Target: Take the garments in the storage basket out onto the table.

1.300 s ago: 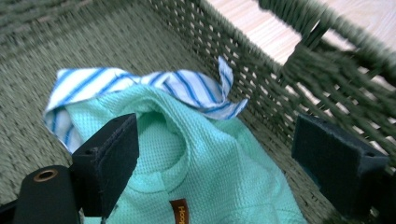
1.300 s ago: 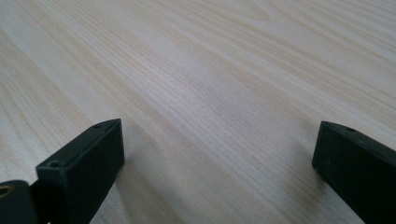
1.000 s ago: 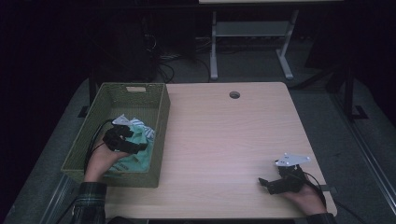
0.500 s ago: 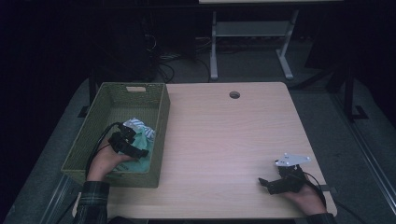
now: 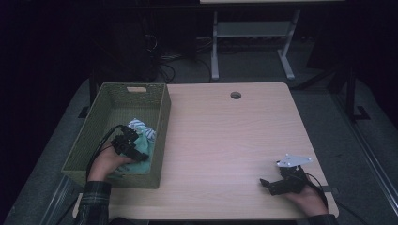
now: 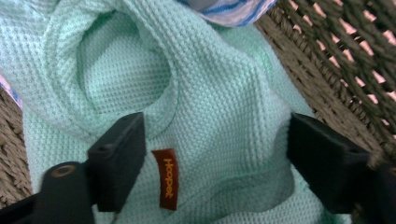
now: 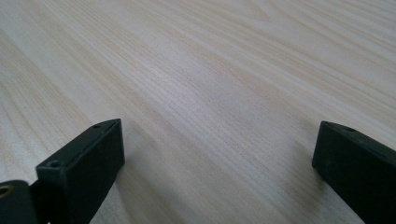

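My right tool point(image 5: 271, 183) has stayed parked on the table point(image 5: 225, 136), jaws wide apart and empty; in the green basket point(image 5: 159, 117) my left tool point(image 6: 210, 163) has slid nearer over the last second and now straddles the mint cloth point(image 6: 219, 93), jaws wide, gripping nothing yet, so I judge a pinch comes next
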Motion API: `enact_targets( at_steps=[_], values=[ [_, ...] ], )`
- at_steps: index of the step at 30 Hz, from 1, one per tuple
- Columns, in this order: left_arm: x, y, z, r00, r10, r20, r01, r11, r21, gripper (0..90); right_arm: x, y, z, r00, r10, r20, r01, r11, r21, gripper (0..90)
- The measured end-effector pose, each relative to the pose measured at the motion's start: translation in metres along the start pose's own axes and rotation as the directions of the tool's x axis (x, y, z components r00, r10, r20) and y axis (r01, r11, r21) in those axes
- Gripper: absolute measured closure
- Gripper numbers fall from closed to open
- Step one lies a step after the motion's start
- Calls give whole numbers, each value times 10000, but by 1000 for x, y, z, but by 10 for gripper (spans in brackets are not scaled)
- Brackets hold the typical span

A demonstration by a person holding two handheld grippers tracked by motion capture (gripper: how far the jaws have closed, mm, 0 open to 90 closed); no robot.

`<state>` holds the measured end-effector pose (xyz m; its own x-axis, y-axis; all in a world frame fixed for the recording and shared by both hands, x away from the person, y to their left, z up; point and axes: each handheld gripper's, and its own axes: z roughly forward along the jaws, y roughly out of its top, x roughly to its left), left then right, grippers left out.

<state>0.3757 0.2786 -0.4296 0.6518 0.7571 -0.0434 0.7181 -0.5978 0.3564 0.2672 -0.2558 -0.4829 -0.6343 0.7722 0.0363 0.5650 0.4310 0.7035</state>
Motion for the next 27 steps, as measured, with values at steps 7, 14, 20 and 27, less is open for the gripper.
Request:
enact_targets(
  at_steps=[7,14,20,27],
  values=[
    [0,1,-4,9990,244,367,-249,9996,157,576,0,0,0,10000,-1,-1,1,10000,1,20],
    [3,1,-10,9985,-345,421,353,9992,-171,782,0,0,0,10000,3,0,-3,10000,2,20],
    [7,-1,-22,9958,-546,733,630,9911,-1172,805,0,0,0,10000,18,-16,-18,10000,8,20],
    [12,-5,-36,9913,-983,880,1176,9609,-2508,815,0,0,0,10000,30,-21,-30,10000,9,20]
  ],
)
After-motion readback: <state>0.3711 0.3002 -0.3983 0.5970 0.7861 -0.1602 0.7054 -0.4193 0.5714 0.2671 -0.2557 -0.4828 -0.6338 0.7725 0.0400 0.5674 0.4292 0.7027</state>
